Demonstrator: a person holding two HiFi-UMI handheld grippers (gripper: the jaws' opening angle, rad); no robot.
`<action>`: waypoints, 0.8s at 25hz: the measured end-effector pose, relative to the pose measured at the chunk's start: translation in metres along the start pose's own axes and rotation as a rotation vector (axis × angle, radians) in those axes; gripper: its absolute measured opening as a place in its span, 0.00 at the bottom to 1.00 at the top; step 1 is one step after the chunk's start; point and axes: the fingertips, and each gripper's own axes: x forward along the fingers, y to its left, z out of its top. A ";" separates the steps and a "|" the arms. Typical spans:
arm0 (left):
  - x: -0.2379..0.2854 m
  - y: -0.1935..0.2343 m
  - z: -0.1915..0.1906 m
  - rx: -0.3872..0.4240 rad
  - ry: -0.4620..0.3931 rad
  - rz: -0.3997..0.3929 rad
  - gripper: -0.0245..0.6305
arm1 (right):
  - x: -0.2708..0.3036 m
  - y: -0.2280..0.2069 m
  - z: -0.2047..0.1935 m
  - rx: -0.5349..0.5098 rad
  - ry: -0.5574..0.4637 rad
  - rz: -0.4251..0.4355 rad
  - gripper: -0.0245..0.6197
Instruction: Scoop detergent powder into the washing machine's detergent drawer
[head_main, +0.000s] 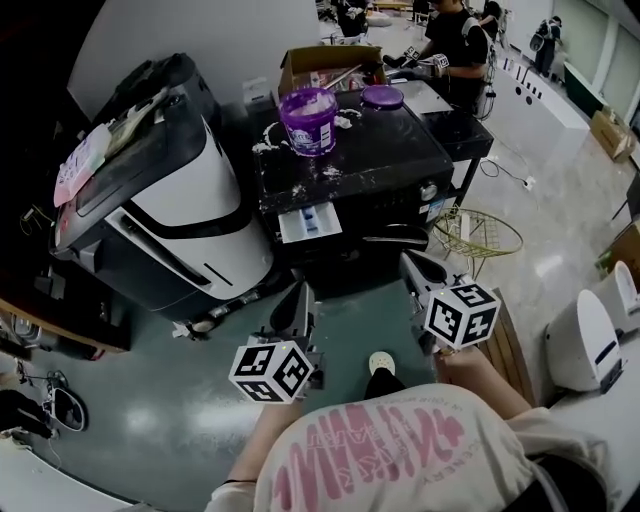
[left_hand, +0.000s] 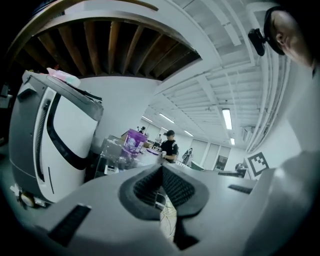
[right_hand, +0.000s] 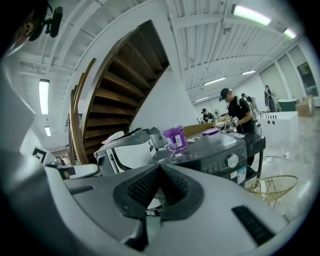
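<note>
Head view: a round purple plastic detergent tub (head_main: 308, 120) stood atop the powder-smeared black washing machine (head_main: 400, 150), white drawer (head_main: 308, 222) pulled out below. Left gripper view: the left gripper (left_hand: 161, 172) had its ribbed black jaws pressed together, pinching nothing. Right gripper view: the right gripper (right_hand: 159, 172) likewise, drawer hard to make out

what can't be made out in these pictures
Powder level in the purple tub: head view too small; both gripper views show only its side.
Detergent drawer compartments: head view, too small to tell what they hold.
Cardboard box contents: head view, small and dim.
</note>
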 end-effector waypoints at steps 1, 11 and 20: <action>0.012 0.002 0.004 0.003 -0.003 0.005 0.04 | 0.009 -0.007 0.006 -0.003 0.000 0.003 0.03; 0.115 0.013 0.046 0.007 -0.071 0.015 0.04 | 0.089 -0.063 0.069 -0.027 -0.016 0.083 0.03; 0.193 0.027 0.052 0.031 -0.079 0.069 0.04 | 0.136 -0.099 0.115 0.055 -0.101 0.270 0.03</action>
